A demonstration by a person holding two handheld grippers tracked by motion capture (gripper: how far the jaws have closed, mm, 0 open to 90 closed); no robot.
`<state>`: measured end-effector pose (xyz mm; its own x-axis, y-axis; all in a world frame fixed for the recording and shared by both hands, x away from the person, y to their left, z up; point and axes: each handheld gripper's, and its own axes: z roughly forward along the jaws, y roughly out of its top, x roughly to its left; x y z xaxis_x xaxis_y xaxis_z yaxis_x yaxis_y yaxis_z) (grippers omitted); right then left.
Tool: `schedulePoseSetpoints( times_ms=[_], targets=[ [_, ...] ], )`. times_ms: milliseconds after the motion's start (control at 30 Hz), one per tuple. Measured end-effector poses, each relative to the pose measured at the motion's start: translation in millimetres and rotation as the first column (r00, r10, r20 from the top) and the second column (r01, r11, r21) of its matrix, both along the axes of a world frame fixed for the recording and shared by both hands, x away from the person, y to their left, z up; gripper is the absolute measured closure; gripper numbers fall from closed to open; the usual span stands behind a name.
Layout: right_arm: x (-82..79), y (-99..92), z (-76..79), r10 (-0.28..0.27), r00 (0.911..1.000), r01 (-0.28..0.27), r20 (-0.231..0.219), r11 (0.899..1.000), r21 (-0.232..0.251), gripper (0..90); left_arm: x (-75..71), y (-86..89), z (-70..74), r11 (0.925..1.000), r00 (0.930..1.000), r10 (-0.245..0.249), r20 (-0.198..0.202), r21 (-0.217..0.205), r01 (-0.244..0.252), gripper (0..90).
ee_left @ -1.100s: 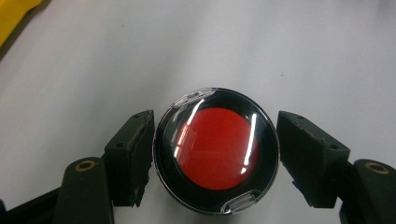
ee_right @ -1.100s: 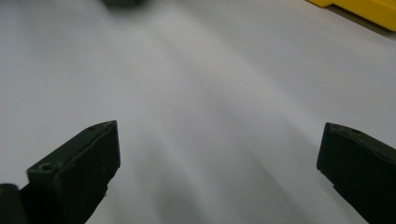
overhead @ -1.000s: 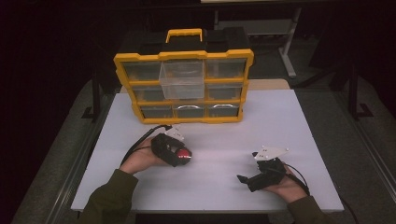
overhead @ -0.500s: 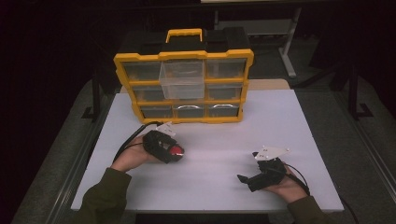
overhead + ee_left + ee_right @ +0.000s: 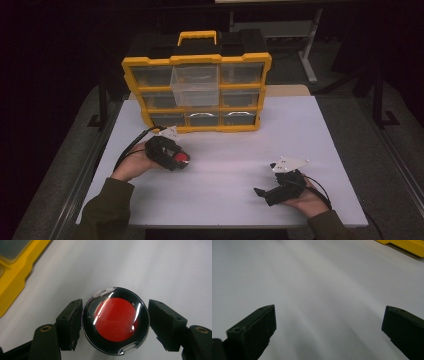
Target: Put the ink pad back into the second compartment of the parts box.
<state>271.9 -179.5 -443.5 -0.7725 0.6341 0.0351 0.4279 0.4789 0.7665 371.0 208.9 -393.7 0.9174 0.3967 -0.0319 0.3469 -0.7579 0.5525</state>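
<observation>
White worktop [image 5: 300,130], yellow organizer box [image 5: 196,95] at 12 o'clock, standing upright, black top with yellow handle [image 5: 198,36]. Three rows of clear drawers; middle drawer [image 5: 195,86] of the top row is pulled out toward the person, contents can't be made out.

Left gripper [image 5: 181,161] at about 8 o'clock on the worktop, just in front of the box's lower-left corner, held in left hand [image 5: 134,164]. Cable [image 5: 131,148] loops off to its left, grey plate [image 5: 168,133] on top. A round red disc in a clear-rimmed black case [image 5: 181,158] sits at its tip.

Left gripper view: the round case [image 5: 116,321] lies between the two black jaws, red centre, glossy cover with glare streaks. Left jaw is touching or nearly touching the case's rim; right jaw is just clear of it with a thin gap. So jaws are around the case, loosely bracketing, firm pinch cannot be told. Case seems to rest on the white surface. Yellow box edge [image 5: 17,272] at the upper left.

Right gripper [image 5: 264,192] at about 5 o'clock, well apart from the left one, resting low on the worktop in right hand [image 5: 305,200], grey plate [image 5: 289,164] on top. Right gripper view: jaws spread wide, bare white worktop [image 5: 324,290] between them, yellow box corner [image 5: 404,246] at top right.
</observation>
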Motion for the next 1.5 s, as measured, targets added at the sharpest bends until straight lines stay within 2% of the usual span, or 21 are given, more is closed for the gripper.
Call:
schedulePoseSetpoints(
  times_ms=[167, 300, 467, 1267, 1500],
  targets=[
    [0.0, -0.2, 0.1, -0.001, 1.0, 0.001, 0.0, 1.0, 0.0, 0.0, 2.0, 6.9, 7.1, 1.0, 1.0, 0.008, 0.006, 0.002, -0.008, 29.9],
    [-0.1, -0.4, 0.1, -0.003, 1.0, 0.003, 0.001, 1.0, -0.001, 0.0, 1.9, 10.9, 13.7, 0.9997, 0.9997, 0.02, 0.011, -0.013, -0.02, 29.9],
    [-0.2, -0.7, 0.2, -0.005, 1.0, 0.005, 0.002, 1.0, 0.001, 0.0, 4.4, 15.3, 26.6, 0.9998, 0.9994, 0.019, 0.028, -0.011, -0.019, 29.9],
    [-1.1, -1.7, 0.9, -0.011, 0.9999, 0.011, 0.001, 1.0, 0.009, 0.0, 9.3, 20.0, 68.8, 0.9994, 0.9987, 0.019, 0.047, -0.031, -0.018, 29.8],
    [-1.2, -1.4, 0.9, -0.01, 0.9999, 0.01, 0.002, 1.0, 0.008, 0.0, 10.4, 22.3, 81.1, 0.9996, 0.9984, 0.018, 0.054, -0.024, -0.017, 29.8]
  ],
)
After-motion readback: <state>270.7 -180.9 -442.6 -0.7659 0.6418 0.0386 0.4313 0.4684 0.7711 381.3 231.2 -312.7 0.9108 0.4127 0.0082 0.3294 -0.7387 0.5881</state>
